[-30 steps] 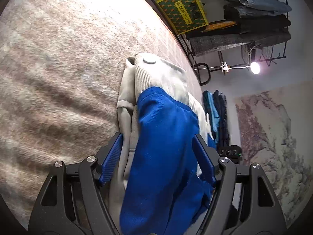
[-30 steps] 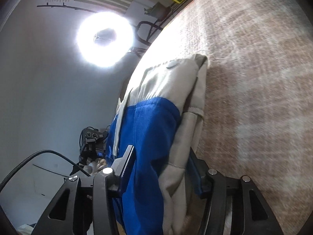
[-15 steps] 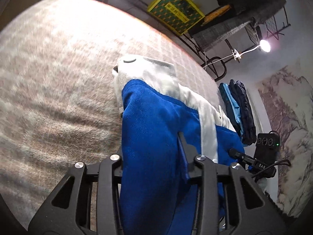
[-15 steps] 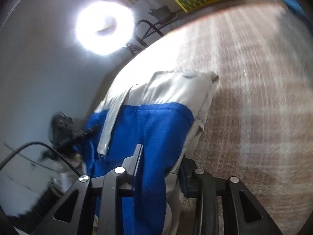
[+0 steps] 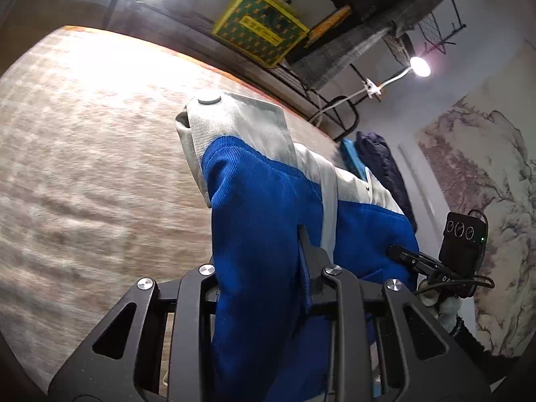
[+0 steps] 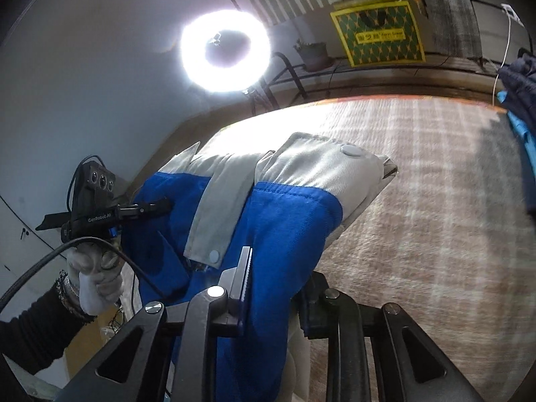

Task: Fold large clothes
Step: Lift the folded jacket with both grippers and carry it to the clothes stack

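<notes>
Above the brown plaid table cover [image 5: 100, 154], left gripper [image 5: 261, 261] and right gripper [image 6: 278, 278], jaws just narrowed, each clamp the blue-and-grey jacket [image 5: 254, 207], lifted between them.

Left wrist view: close behind its own fingers, angled down across the plaid rug [image 5: 83, 154], clothes rack upper right of frame. Right wrist view: same closeness, tilted down, ring light [image 6: 225, 51] upper centre. Shared: blue-and-grey garment [image 5: 261, 221], rug, yellow-green box [image 6: 378, 35].
</notes>
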`<control>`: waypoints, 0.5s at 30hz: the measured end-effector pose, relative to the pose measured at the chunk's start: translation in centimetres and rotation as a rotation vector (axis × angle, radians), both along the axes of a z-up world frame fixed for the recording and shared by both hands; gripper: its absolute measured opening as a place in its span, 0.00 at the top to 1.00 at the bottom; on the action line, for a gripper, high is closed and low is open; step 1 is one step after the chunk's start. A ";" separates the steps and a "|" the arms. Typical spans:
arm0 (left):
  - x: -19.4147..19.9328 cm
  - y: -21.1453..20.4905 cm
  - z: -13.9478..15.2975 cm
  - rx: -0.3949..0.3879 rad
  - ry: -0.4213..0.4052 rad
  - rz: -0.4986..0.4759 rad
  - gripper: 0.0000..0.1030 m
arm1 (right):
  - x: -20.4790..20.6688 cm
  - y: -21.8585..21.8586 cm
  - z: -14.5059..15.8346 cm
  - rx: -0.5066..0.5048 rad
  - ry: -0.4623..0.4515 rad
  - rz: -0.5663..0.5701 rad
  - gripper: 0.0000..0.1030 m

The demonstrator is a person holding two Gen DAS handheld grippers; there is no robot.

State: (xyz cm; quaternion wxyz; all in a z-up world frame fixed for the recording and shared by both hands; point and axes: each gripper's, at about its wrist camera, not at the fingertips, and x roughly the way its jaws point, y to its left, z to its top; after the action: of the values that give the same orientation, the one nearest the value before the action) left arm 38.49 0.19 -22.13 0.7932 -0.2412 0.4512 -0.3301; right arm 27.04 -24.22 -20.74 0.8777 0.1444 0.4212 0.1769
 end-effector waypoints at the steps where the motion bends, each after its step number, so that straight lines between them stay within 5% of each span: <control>1: -0.1 -0.6 0.4 -0.002 -0.008 -0.012 0.75 | -0.4 -0.4 0.3 -0.008 -0.006 -0.003 0.79; 15: 0.2 -12.2 5.1 -0.078 -0.083 -0.192 0.76 | -5.3 -9.0 6.8 -0.116 -0.074 -0.117 0.79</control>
State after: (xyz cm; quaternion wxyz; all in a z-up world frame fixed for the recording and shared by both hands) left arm 38.74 -12.03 -17.02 0.7658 -0.2135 0.4260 -0.4318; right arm 21.73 -33.17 -13.96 0.9085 0.1110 0.3887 0.1058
